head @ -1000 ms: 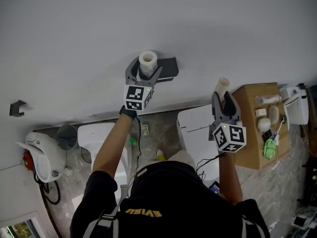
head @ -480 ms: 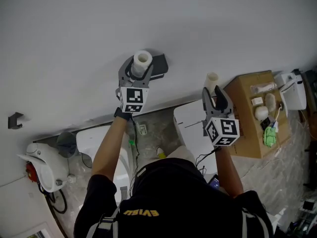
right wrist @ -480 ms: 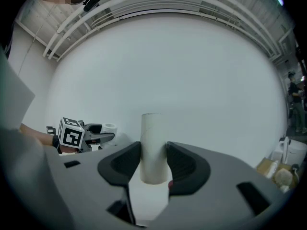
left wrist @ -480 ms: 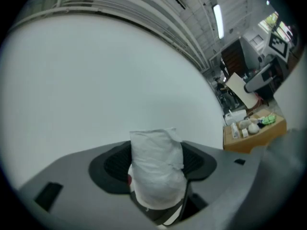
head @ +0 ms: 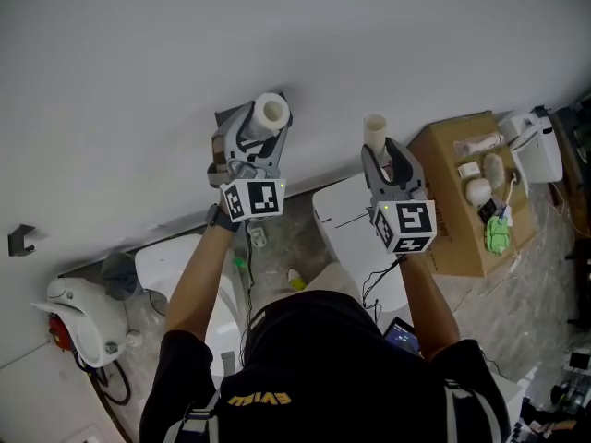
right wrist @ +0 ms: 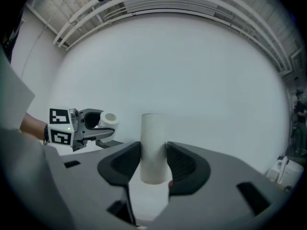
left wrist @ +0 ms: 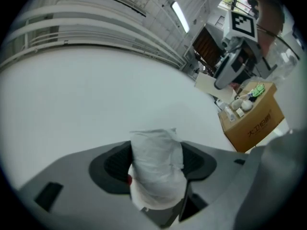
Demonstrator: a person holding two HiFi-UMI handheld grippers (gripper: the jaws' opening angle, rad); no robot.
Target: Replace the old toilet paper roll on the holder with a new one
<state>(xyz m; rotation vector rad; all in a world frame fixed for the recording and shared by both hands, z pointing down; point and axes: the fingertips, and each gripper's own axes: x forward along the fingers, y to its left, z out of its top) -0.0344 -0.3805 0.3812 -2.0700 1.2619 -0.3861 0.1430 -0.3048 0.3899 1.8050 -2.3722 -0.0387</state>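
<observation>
Toilet paper roll (head: 271, 112): pinched between the jaws of the left gripper (head: 261, 129), which have just closed in on it, just beside the wall holder (head: 226, 116). Right gripper (head: 383, 158) jaws clamp a bare tube (head: 374, 129).

A plain white wall (head: 277, 44) fills the upper field. Below it, a grey marbled floor (head: 522, 298) carries a white ceramic fixture (head: 175, 261) and a cardboard box (head: 452, 224) topped with small items. A dark hook (head: 20, 238) is fixed to the wall at left. A strip light (left wrist: 180, 16) runs overhead.
</observation>
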